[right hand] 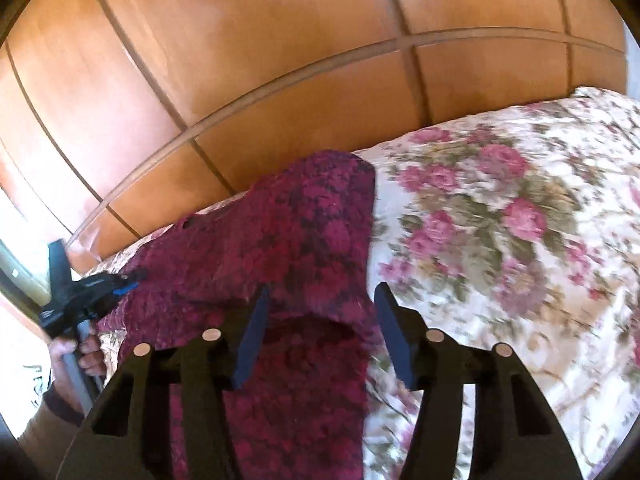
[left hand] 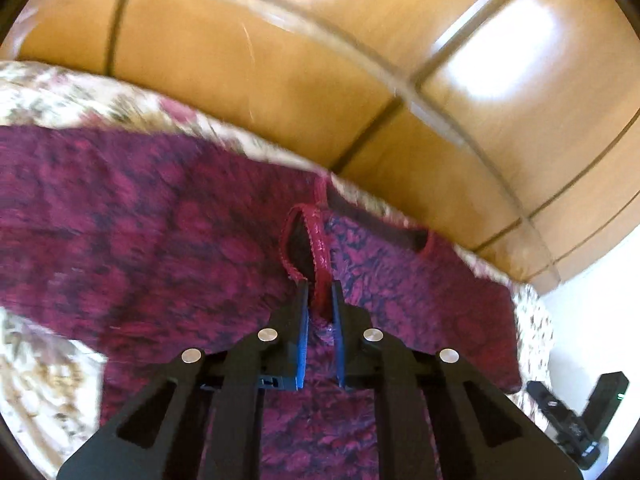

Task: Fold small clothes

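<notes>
A maroon patterned garment (left hand: pixel 160 224) lies spread on a floral bedspread (left hand: pixel 44 380). My left gripper (left hand: pixel 320 290) is shut on the garment's red lace-trimmed neckline (left hand: pixel 318 240), with the trim pinched between the blue pads. In the right wrist view the same garment (right hand: pixel 280 240) drapes across the bed, one part folded over. My right gripper (right hand: pixel 322 292) is open, its jaws wide apart over the garment's right edge, holding nothing. The left gripper (right hand: pixel 132 278) shows at the far left of that view, at the cloth's edge.
A wooden panelled wardrobe (left hand: pixel 360 60) stands close behind the bed, also in the right wrist view (right hand: pixel 240 60). The floral bedspread (right hand: pixel 500 220) stretches to the right. The right gripper's body (left hand: pixel 576 412) shows at the lower right of the left wrist view.
</notes>
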Demonstrator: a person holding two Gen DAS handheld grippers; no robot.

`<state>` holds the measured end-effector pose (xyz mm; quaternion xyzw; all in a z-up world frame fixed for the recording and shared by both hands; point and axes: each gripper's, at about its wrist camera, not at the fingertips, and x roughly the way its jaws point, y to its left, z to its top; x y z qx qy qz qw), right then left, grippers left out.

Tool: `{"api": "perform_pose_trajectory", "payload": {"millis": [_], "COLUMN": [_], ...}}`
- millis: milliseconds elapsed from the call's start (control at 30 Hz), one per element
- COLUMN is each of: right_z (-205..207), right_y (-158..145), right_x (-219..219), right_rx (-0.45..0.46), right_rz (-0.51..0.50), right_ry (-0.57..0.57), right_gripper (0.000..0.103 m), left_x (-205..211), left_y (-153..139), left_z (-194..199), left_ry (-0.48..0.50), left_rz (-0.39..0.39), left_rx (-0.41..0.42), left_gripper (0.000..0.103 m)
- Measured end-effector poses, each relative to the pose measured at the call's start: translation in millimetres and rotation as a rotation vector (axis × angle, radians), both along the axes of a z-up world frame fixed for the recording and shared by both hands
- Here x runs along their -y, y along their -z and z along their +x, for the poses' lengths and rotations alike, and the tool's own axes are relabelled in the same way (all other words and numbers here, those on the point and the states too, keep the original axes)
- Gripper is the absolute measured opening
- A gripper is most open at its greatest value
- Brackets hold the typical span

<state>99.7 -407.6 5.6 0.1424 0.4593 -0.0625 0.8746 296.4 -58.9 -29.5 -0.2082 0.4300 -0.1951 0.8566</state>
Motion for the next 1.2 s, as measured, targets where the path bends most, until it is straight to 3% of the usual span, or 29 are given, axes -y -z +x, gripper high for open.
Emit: {"api": "perform_pose_trajectory", "payload": {"millis": [133, 300, 400, 533, 567, 633, 700, 833, 1067, 1133, 1200], "right_z": [36.4, 69.9, 67.8, 67.4, 67.3, 62.3, 50.0, 15.1, -39.2, -49.7, -51.8], "right_y": [27.9, 72.7, 79.6, 77.9, 74.8, 62.9, 49.3, 37.7, 83.1, 89.1, 92.2], "right_x": [-21.9, -32.8, -38.6, -48.1, -49.5, -54.6, -60.9, -80.9, -132.5, -140.3, -139.5], "right_rx": [-0.043, -0.145, -0.122, -0.132, -0.137, -0.131, -0.092, -0.08, -0.202, -0.16, -0.157], "right_rz": [-0.059, -0.189, -0.258, -0.324, -0.329, -0.349, -0.348, -0.319, -0.37, -0.42, -0.405], "right_ry": [-0.048, -0.021, -0.026, -0.039, -0.04, -0.035, -0.038, -0.081, -0.242, -0.214, -0.181], "right_gripper": [0.047, 0.047, 0.048, 0.05, 0.051, 0.073, 0.078, 0.086, 0.097, 0.1, 0.101], "left_x": [-25.0, -27.6, -26.0, -21.9, -23.8, -31.6, -51.1, -100.4, -213.5, -251.4, -281.1], "left_y": [-6.8, 12.5, 32.0, 41.1, 36.9, 30.1, 22.3, 15.3, 26.2, 30.6, 34.2], "left_z": [-12.9, -8.1, -9.7, -21.7, -27.0, -36.5, -47.9, -69.0, -101.3, -110.4, -114.8], "left_ry": [-0.05, -0.061, -0.051, -0.049, -0.051, -0.053, -0.088, -0.208, -0.454, -0.525, -0.589], "left_rz": [0.043, 0.134, 0.216, 0.249, 0.244, 0.218, 0.186, 0.162, 0.039, -0.041, -0.12], "left_rx": [0.031, 0.002, -0.019, 0.002, 0.008, 0.017, 0.031, 0.036, -0.04, -0.067, -0.082], "left_gripper": [0.01, 0.01, 0.01, 0.011, 0.017, 0.027, 0.051, 0.064, 0.066, 0.066, 0.066]}}
